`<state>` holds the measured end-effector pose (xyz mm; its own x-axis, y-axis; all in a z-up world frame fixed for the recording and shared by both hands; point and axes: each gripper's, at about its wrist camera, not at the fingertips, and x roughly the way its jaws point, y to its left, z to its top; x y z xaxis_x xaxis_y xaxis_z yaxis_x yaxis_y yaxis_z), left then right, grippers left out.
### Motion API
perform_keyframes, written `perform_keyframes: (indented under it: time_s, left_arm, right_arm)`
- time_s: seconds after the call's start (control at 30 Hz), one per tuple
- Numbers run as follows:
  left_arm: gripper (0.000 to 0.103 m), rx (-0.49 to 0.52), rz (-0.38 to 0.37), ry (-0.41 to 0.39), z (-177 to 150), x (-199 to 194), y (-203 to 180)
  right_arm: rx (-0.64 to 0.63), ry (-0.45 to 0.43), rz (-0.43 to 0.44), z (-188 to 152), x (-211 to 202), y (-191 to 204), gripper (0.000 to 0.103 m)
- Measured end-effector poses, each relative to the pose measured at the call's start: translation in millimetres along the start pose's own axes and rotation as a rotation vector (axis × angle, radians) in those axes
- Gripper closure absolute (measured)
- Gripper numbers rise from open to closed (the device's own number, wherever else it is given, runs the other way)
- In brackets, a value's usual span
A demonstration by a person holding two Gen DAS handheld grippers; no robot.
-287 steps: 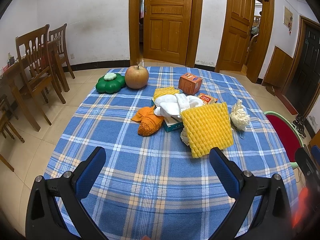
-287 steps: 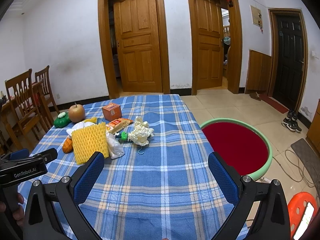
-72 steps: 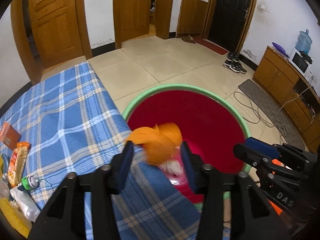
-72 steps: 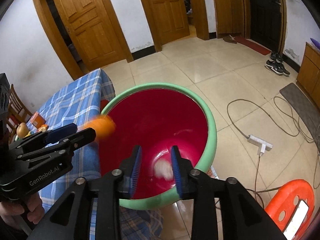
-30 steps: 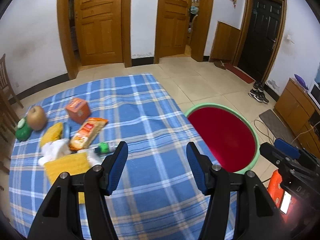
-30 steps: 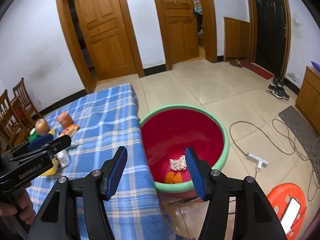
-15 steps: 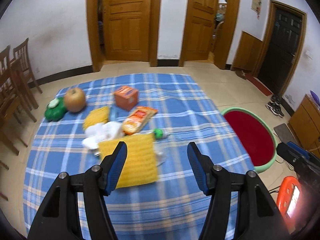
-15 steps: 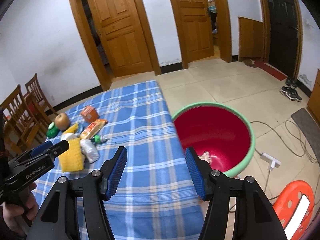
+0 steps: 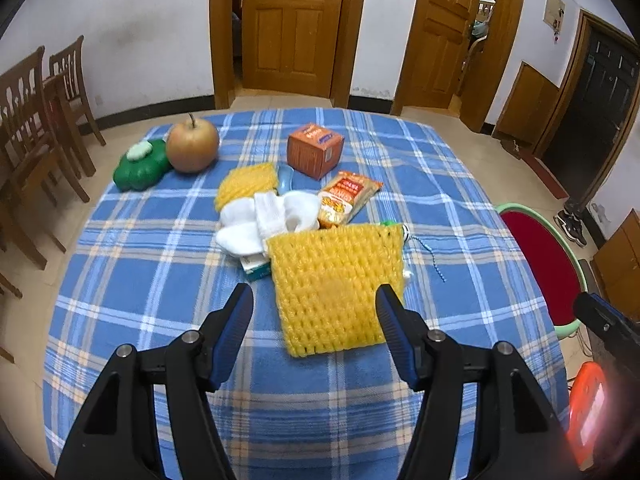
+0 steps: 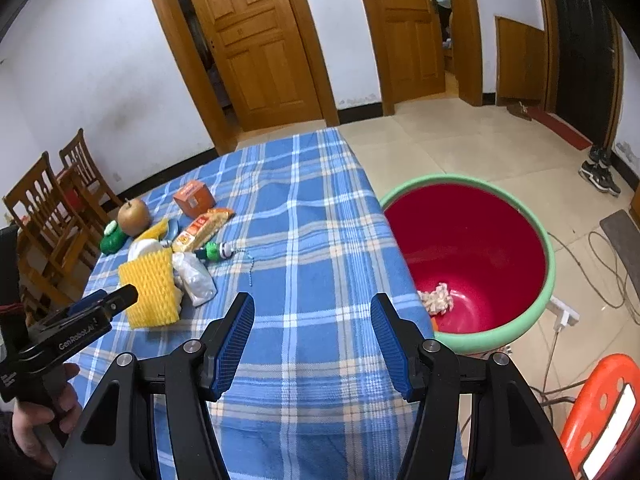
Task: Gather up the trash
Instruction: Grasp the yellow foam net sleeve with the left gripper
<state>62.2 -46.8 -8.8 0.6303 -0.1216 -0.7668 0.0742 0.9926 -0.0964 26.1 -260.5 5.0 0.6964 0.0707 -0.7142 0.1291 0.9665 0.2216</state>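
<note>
Right wrist view reads "GenRobot.AI" in white letters along the black body of the left gripper (image 10: 120, 298), held in a hand (image 10: 38, 420) at the lower left. No other writing can be made out: the orange box (image 9: 315, 150) and the orange snack packet (image 9: 347, 198) carry print too small to read.

Both grippers are spread wide and hold nothing. The left gripper (image 9: 316, 312) hangs low over the near part of the table (image 9: 160, 280), its blue pads on either side of the near end of the yellow foam net (image 9: 334, 288), not touching it. The right gripper (image 10: 312, 332) hangs over the table's near right part, beside the bin (image 10: 548, 276).

The trash lies in a loose pile mid-table on the blue plaid cloth. The net is a flat, bright yellow, knobbly mesh sleeve, roughly square, its far edge against the white tissue (image 9: 272, 216) and the packet. A teal carton (image 9: 256, 268) pokes out from under the tissue, a smaller yellow net (image 9: 248, 184) lies behind, and a clear bag (image 10: 194, 276) sits just beside the big net. A green-capped bottle (image 10: 214, 251) and a bead chain (image 9: 434, 258) lie to the right. An apple (image 9: 193, 146) touches a green box (image 9: 140, 164) at the far left.

The bin, red inside with a green rim, stands on the floor against the table edge; a crumpled white wad (image 10: 436, 298) lies at its bottom.
</note>
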Motion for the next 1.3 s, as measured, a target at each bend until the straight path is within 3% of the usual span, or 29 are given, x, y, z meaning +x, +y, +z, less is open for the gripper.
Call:
perform_keyframes:
  time_s: [0.53,0.7,0.87,0.93,1.3]
  left_arm:
    - [0.039,-0.004,-0.048,0.066,-5,35,-8]
    - [0.054,-0.017,-0.092,0.057,-7,29,-6]
    - [0.081,-0.032,-0.144,0.03,-6,13,0]
    - [0.087,-0.036,-0.155,0.018,-6,6,3]
    - [0.09,-0.068,-0.133,-0.065,-1,-31,34]
  right_arm:
    - [0.036,0.05,-0.003,-7,19,-13,0.041]
    - [0.031,0.056,-0.001,-9,20,-12,0.041]
    - [0.019,0.052,0.004,-10,18,-7,0.041]
    - [0.011,0.049,0.007,-9,17,-4,0.041]
    - [-0.053,0.031,0.04,-4,6,29,0.041]
